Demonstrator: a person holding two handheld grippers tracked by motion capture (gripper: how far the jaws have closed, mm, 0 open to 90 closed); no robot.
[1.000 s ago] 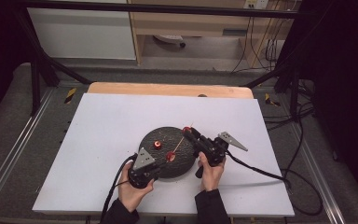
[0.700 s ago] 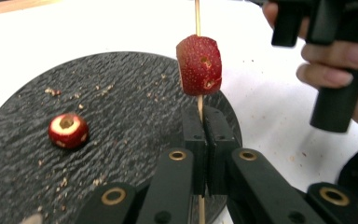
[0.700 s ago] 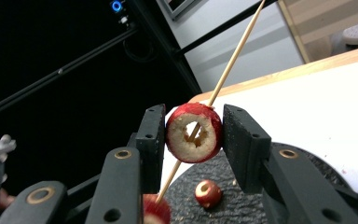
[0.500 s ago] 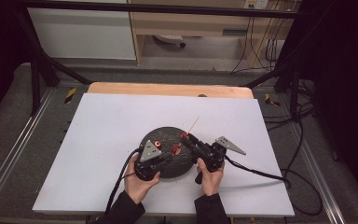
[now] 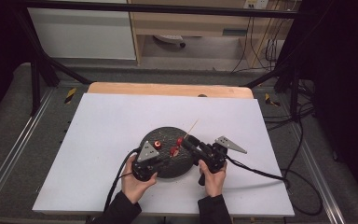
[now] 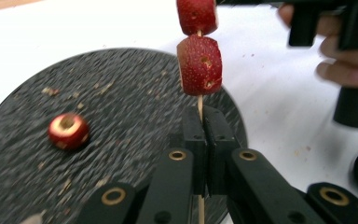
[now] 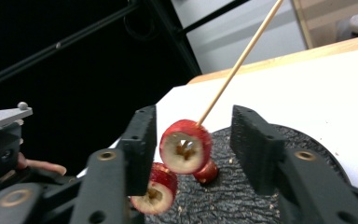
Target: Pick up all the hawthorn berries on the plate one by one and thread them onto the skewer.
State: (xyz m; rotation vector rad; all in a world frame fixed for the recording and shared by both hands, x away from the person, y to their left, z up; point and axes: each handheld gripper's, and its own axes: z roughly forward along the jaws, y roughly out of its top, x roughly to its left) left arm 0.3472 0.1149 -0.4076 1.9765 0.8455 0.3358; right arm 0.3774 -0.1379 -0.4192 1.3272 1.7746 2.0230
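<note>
The left gripper (image 6: 204,140) pinches the stick (image 6: 199,103) tight. The right gripper (image 7: 193,147) is wide open around the top fruit piece (image 7: 185,146), holding nothing; the stick points far and right.

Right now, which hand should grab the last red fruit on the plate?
Probably the right gripper: its jaws stand open and hold nothing. The left gripper is shut on the skewer carrying two fruit pieces, so it is busy. The loose fruit lies on the black plate.
</note>
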